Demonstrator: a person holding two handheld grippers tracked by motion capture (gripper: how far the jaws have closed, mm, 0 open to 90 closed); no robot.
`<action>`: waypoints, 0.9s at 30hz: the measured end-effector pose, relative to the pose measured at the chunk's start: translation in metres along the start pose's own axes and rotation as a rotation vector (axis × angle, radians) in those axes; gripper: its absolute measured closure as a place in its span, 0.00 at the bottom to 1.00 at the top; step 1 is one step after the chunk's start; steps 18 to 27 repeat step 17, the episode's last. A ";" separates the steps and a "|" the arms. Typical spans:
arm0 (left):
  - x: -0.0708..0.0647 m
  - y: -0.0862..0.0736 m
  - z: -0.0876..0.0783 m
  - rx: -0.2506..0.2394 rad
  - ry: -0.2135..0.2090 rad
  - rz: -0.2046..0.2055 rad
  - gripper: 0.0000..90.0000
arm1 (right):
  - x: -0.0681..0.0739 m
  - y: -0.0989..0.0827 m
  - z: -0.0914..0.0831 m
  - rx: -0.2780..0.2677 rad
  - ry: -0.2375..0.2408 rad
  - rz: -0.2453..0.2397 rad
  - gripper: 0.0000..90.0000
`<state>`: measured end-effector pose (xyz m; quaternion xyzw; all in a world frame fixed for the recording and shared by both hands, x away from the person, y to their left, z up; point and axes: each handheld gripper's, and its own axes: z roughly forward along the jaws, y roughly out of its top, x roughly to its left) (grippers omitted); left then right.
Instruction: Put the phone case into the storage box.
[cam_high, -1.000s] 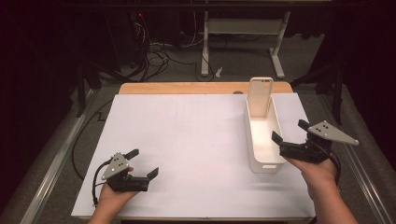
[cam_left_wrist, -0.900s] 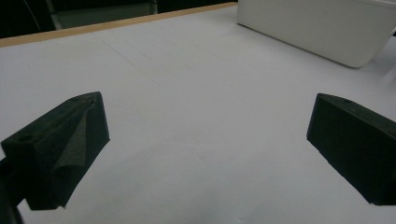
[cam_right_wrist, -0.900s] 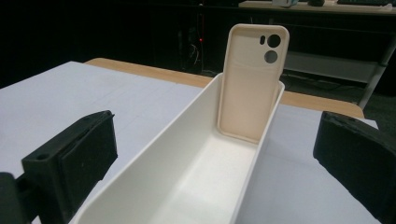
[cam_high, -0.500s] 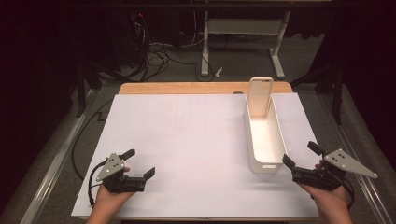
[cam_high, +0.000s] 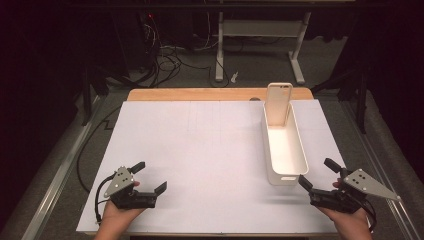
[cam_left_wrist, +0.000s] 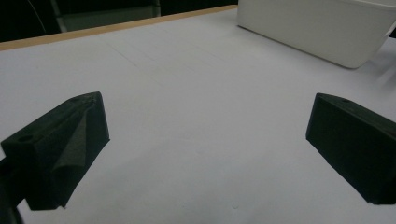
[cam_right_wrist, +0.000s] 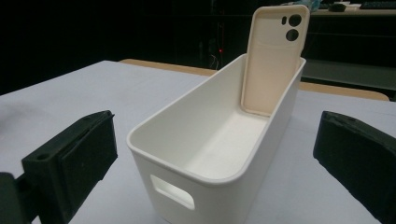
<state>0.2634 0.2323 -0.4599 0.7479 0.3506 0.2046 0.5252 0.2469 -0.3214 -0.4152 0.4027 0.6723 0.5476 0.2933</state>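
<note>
phone case (cam_high: 278, 104) in bin (cam_high: 292, 172) far end, bin on table's (cam_high: 200, 150) right

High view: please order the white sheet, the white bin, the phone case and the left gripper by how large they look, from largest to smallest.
1. White sheet.
2. White bin.
3. Left gripper and phone case: they look about alike, and the gripper lies nearer the camera, so I leave them unranked.

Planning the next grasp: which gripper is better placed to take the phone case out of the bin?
Right. The right gripper, open, sits just beside the white bin holding the phone case; the left gripper is across the table.
</note>
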 end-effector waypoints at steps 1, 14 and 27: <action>0.000 0.000 0.000 -0.001 -0.001 0.000 0.01 | 0.001 0.000 0.000 -0.002 0.002 -0.006 0.00; 0.002 0.001 -0.003 -0.009 0.001 -0.001 0.01 | 0.004 -0.003 0.002 0.015 -0.015 -0.018 0.00; 0.002 0.001 -0.003 -0.010 0.004 -0.001 0.01 | 0.003 -0.003 0.001 0.012 -0.018 -0.015 0.00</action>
